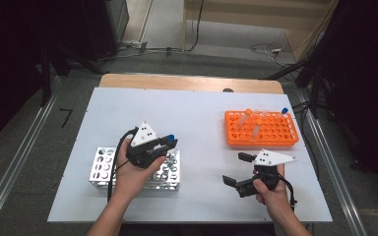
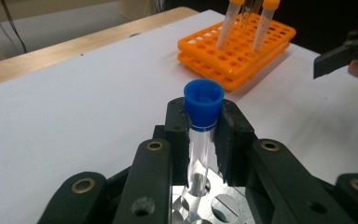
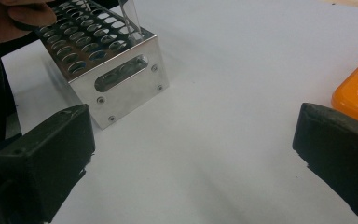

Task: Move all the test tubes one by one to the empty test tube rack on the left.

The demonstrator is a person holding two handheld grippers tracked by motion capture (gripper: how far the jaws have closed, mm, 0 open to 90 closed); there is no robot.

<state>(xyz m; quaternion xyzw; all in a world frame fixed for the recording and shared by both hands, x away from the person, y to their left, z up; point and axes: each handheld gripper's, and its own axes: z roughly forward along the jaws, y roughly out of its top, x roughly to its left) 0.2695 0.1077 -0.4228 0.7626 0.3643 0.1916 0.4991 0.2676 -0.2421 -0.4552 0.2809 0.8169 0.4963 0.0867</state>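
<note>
My left gripper (image 1: 169, 141) is shut on a clear test tube with a blue cap (image 2: 203, 100), holding it upright over the metal rack (image 1: 103, 167) at the table's front left. The tube's lower end (image 2: 197, 179) stands in a hole near the rack's right end; the tube's glass (image 3: 131, 16) rises from the rack (image 3: 116, 60) in the right gripper view. My right gripper (image 1: 237, 169) rests open near the front right, its black pads (image 3: 51, 154) wide apart over bare table. An orange rack (image 1: 261, 130) at the back right holds three capped tubes (image 2: 228, 23).
The white board (image 1: 197, 108) covers a wooden table; dark equipment and cables lie beyond the far edge. The other gripper's jaw tip (image 2: 340, 58) shows at the right of the left gripper view. Open board lies between the two racks.
</note>
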